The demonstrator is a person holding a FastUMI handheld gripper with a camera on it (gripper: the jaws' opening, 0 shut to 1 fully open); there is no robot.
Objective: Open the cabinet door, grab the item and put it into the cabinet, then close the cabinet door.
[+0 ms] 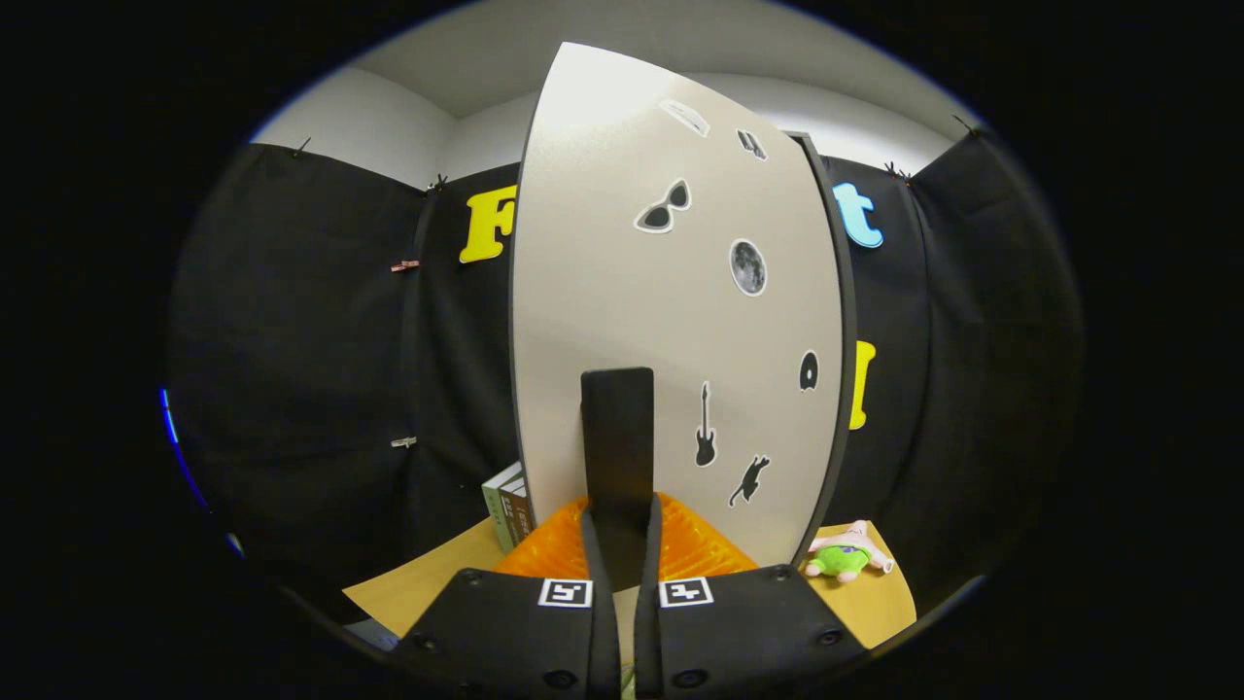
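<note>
- Gripper (618,544) clenched on dark door handle (617,437), straight ahead.
- Cabinet door (671,321) w/ stickers just beyond.
- Plush toy (844,554) ahead-right on table (428,583).
- Best: keep grip firm, follow hinge arc.

black cloth (311,350) hangs round the booth, pinned with clips (405,264). above it a pale wall (360,122) and ceiling (486,58) meet in a corner, brightly lit. below is a light wooden table (428,578).
</note>
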